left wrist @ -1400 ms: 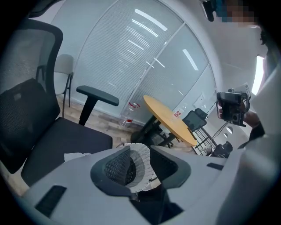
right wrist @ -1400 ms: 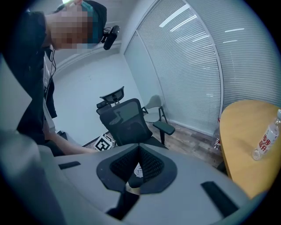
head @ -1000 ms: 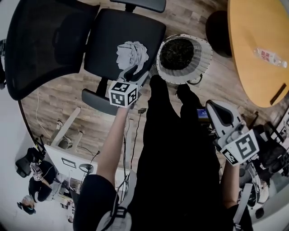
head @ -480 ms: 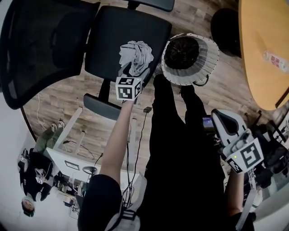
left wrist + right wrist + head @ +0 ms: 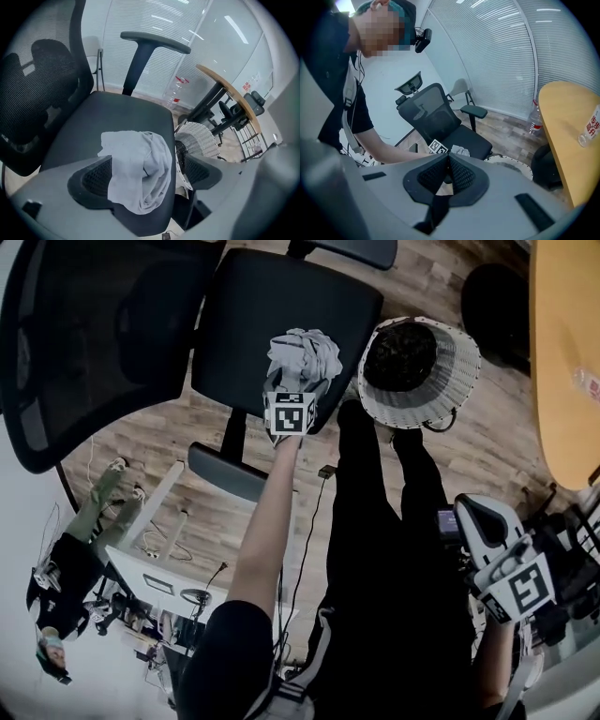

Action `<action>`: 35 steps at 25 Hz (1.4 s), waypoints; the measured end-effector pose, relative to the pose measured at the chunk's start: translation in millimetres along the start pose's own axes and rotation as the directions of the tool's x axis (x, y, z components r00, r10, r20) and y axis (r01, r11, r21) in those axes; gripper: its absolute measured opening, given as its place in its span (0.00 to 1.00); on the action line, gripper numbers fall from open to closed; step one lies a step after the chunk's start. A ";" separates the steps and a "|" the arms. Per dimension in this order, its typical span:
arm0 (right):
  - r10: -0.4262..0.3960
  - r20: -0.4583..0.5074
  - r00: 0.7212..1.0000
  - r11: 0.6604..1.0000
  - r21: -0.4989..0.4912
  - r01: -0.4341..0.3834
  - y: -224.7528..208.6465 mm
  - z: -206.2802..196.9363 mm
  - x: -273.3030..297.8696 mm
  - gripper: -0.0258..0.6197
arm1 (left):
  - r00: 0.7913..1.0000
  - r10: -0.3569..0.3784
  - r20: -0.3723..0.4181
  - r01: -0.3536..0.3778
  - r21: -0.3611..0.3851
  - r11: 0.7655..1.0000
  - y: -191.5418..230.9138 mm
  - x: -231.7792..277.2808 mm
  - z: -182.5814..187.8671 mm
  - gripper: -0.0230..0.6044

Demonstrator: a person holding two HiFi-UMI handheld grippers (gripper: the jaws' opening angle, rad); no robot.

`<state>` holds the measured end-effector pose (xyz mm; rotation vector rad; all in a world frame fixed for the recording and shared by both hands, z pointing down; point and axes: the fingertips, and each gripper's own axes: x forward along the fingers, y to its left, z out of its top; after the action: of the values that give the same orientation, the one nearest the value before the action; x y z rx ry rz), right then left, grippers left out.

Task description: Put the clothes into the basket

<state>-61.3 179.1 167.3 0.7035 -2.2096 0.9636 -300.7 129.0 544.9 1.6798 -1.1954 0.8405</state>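
Observation:
A crumpled light-grey garment [image 5: 302,354] lies on the black seat [image 5: 272,306] of an office chair. My left gripper [image 5: 295,390] points steeply down right at it. In the left gripper view its jaws are opening and stand wide either side of the garment [image 5: 138,171], whose left edge drapes over the left pad [image 5: 89,180]. A white woven basket [image 5: 450,381] with dark clothes in it stands on the floor just right of the chair, also in the left gripper view [image 5: 199,140]. My right gripper [image 5: 469,512] hangs low at the right, shut and empty [image 5: 447,172].
The chair's mesh backrest [image 5: 84,334] and an armrest [image 5: 230,474] are to the left. A round wooden table [image 5: 567,352] with a plastic bottle [image 5: 588,126] is at the right. My dark-trousered legs [image 5: 375,521] stand between chair and right gripper. Another person [image 5: 56,587] is at lower left.
My left gripper has sunk from the seat's front edge down onto the grey garment and its jaws have spread. The right gripper has dropped a little.

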 end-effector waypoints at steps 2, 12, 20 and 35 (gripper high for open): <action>0.004 -0.004 1.000 1.000 0.017 -0.004 -1.5 -3.4 5.3 0.06 | 1.000 0.022 -0.016 -0.022 0.008 1.000 7.2 7.7 -6.8 0.82; 0.010 -0.023 1.000 0.998 0.062 -0.008 -7.5 -12.6 27.2 0.06 | 0.995 0.018 -0.094 -0.016 0.025 1.000 17.8 58.4 -27.4 0.92; -0.006 -0.023 1.000 0.993 0.114 0.009 -15.0 -16.1 32.2 0.06 | 0.993 0.032 -0.116 -0.034 -0.015 0.999 26.5 80.7 -30.3 0.91; 0.037 -0.018 0.999 0.992 0.124 -0.034 -10.9 -28.2 40.4 0.06 | 0.983 0.153 -0.100 -0.149 0.038 0.988 43.1 98.7 -34.5 0.87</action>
<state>-71.7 185.7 216.2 0.7093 -2.1661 1.1281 -312.6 119.8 656.9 1.5643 -1.2559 1.0306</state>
